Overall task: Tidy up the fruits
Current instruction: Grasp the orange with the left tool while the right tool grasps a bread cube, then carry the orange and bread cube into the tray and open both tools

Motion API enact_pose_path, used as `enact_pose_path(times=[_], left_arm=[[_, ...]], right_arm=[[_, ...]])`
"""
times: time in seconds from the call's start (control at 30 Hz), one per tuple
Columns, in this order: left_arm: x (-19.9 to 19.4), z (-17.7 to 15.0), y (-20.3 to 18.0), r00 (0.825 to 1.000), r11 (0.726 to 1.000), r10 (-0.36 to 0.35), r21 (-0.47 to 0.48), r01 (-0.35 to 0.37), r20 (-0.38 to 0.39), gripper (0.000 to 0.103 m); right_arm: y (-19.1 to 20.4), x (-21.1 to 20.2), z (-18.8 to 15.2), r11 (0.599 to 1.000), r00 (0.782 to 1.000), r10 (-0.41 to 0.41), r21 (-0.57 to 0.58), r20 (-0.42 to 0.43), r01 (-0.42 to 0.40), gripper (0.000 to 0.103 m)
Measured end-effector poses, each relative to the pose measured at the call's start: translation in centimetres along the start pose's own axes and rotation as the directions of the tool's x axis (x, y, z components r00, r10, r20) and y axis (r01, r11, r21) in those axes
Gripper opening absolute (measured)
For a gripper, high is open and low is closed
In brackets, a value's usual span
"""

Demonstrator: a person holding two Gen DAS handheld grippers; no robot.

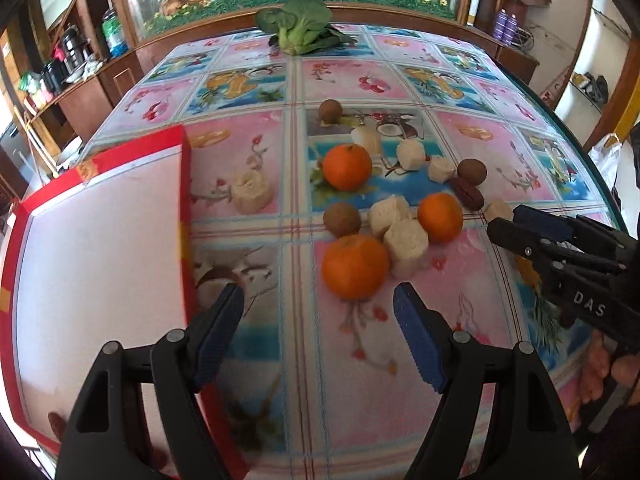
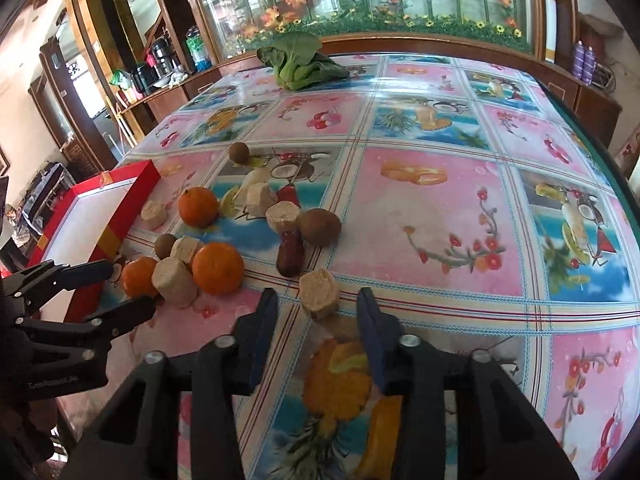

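Note:
Three oranges, three brown kiwis, a dark red date (image 2: 291,249) and several pale peeled chunks lie scattered on the patterned table. My left gripper (image 1: 319,300) is open and empty, just short of the nearest orange (image 1: 355,266). A red box (image 1: 100,240) with a white inside sits to its left. My right gripper (image 2: 318,300) is open around a pale chunk (image 2: 320,293), not closed on it. In the left wrist view the right gripper (image 1: 506,222) reaches in by that chunk (image 1: 497,210). In the right wrist view the left gripper (image 2: 128,286) is near an orange (image 2: 138,276).
A leafy green vegetable (image 1: 300,26) lies at the table's far edge, also seen in the right wrist view (image 2: 298,62). A wooden cabinet with glass doors stands behind the table. The table's rounded right edge (image 2: 616,176) drops off. A small dark object (image 1: 56,424) lies in the box's near corner.

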State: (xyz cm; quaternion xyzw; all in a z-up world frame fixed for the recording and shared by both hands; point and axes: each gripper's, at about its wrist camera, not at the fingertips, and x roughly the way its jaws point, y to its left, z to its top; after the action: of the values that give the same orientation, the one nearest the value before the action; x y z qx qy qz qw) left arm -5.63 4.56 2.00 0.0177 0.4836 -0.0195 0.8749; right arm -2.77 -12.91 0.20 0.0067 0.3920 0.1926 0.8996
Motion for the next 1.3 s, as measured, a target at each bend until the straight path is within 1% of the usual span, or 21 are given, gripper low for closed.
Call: enact_pose_path(times=[0.07, 0.1, 0.13, 0.17, 0.2, 0.23, 0.3, 0.43, 0.53, 0.7, 0.87, 0.93, 1.03, 1.1, 1.17, 1.23, 1.3], left_arm=[[0.5, 0.2, -0.2, 1.0, 1.0, 0.002, 0.004, -0.002, 0.0, 0.07], [0.7, 0.3, -0.2, 1.0, 1.0, -0.013, 0.007, 0.013, -0.006, 0.062], [0.9, 0.3, -0.4, 1.0, 1.0, -0.028, 0.01, 0.028, -0.011, 0.056], [1.1, 0.2, -0.6, 0.999, 0.999, -0.041, 0.017, 0.041, -0.014, 0.053], [1.1, 0.2, -0.8, 0.999, 0.999, -0.036, 0.026, 0.037, -0.011, 0.052], [1.1, 0.2, -1.0, 0.999, 0.999, -0.034, 0.034, 0.034, 0.0, 0.046], [1.0, 0.2, -1.3, 0.998, 0.998, -0.058, 0.038, 0.058, 0.011, 0.037], [1.0, 0.3, -1.3, 0.998, 0.997, -0.064, 0.034, 0.063, 0.026, 0.037], [0.7, 0.1, -1.2, 0.996, 0.996, -0.083, 0.017, 0.083, 0.03, 0.036], [-0.4, -0.8, -1.3, 0.995, 0.996, -0.086, 0.018, 0.085, 0.048, 0.036], [-2.3, -1.5, -0.8, 0.993, 0.995, -0.095, 0.003, 0.095, 0.073, 0.036], [-3.7, -1.7, -0.2, 0.991, 0.995, -0.097, -0.007, 0.098, 0.096, 0.036], [-6.2, -2.1, 0.9, 0.984, 0.996, -0.088, -0.017, 0.092, 0.158, 0.036], [-7.5, -2.4, 2.2, 0.979, 0.996, -0.076, -0.041, 0.085, 0.187, 0.036], [-8.3, -2.8, 3.5, 0.977, 0.995, -0.059, -0.064, 0.073, 0.203, 0.036], [-8.9, -3.4, 5.0, 0.977, 0.995, -0.026, -0.094, 0.047, 0.21, 0.036], [-9.4, -4.1, 6.5, 0.977, 0.992, 0.003, -0.123, 0.024, 0.215, 0.036]], right_arm=[[0.2, 0.1, 0.0, 1.0, 1.0, -0.015, -0.015, 0.006, 0.015, 0.028], [0.4, 0.1, 0.0, 0.999, 1.0, -0.023, -0.024, 0.009, 0.024, 0.027], [0.5, 0.1, 0.0, 0.999, 1.0, -0.027, -0.029, 0.009, 0.027, 0.022], [0.4, 0.2, 0.1, 0.999, 1.0, -0.021, -0.029, 0.007, 0.021, 0.019], [0.3, 0.2, 0.1, 1.0, 1.0, -0.013, -0.023, 0.008, 0.013, 0.019], [0.1, 0.2, 0.1, 1.0, 1.0, -0.005, -0.014, 0.009, 0.005, 0.019], [-0.1, 0.2, 0.1, 1.0, 1.0, 0.003, -0.005, 0.01, -0.003, 0.019], [-0.3, 0.0, 0.1, 1.0, 1.0, 0.009, 0.012, 0.017, -0.009, 0.019], [-0.5, -0.1, 0.1, 1.0, 1.0, 0.014, 0.022, 0.025, -0.014, 0.019], [-0.2, -0.5, 0.1, 1.0, 0.999, 0.018, 0.009, 0.047, -0.018, 0.019], [-0.1, -1.5, 0.2, 1.0, 0.993, 0.007, 0.006, 0.114, -0.008, 0.019], [0.4, -2.2, 0.1, 1.0, 0.987, 0.014, -0.007, 0.158, -0.013, 0.019], [1.3, -2.9, 0.1, 0.998, 0.979, 0.063, -0.016, 0.193, -0.061, 0.019], [2.1, -3.1, 0.0, 0.995, 0.974, 0.096, -0.024, 0.203, -0.093, 0.018], [3.2, -3.1, 0.0, 0.991, 0.97, 0.131, -0.035, 0.204, -0.127, 0.018], [4.6, -2.8, 0.0, 0.984, 0.965, 0.178, -0.043, 0.194, -0.173, 0.018], [6.2, -2.4, 0.0, 0.978, 0.961, 0.208, -0.061, 0.182, -0.201, 0.018]])
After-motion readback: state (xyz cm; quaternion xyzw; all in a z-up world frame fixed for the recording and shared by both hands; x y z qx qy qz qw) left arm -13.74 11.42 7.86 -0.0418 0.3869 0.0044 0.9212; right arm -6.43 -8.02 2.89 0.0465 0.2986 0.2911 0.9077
